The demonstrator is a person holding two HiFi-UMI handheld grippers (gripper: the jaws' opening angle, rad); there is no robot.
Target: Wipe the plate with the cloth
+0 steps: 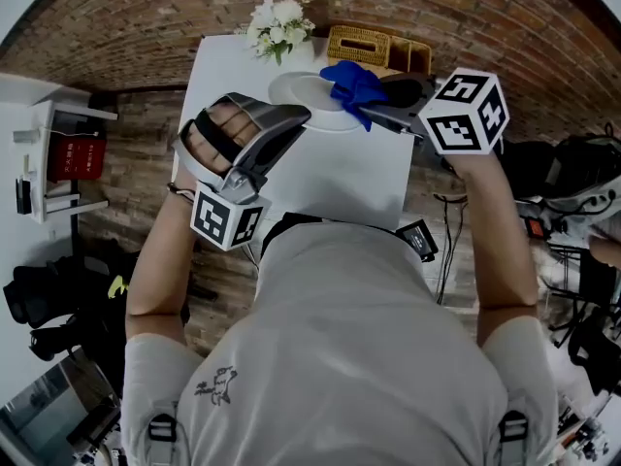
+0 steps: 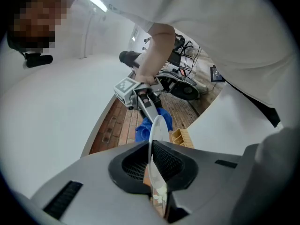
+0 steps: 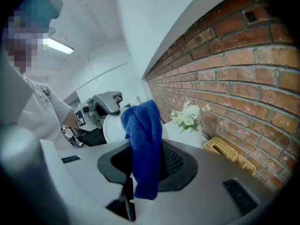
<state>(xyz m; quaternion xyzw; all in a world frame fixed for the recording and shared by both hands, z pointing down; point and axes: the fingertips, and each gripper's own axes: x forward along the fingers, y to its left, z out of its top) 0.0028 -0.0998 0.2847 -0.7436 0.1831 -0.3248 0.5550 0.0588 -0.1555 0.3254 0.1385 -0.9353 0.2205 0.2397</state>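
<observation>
Head view first: the near end of the white table [image 1: 340, 178] is hidden by the person's shirt [image 1: 340, 357]. Both arms are stretched out over the table.

The left gripper [image 1: 291, 122] is closed tight on the rim of the plate [image 1: 303, 90]. The plate is held up on its edge, and in the left gripper view only a thin white line of it can be seen between the jaws. Its face cannot be seen from there. In the head view, part of the plate is covered by the left gripper and part by the cloth [image 1: 354, 85].

The right gripper [image 1: 380, 100] is closed on the blue cloth. The cloth is pinched in its middle, with a bunched end sticking out in front and a loose end hanging down behind the jaws. The bunched end is held at the right side of the plate. Whether it really touches the plate cannot be told.

Farther off, white flowers [image 1: 279, 22] are set at the far end of the table. A basket [image 1: 364, 45] beside them is partly hidden by the cloth. A brick wall [image 1: 146, 17] is seen behind it all.
</observation>
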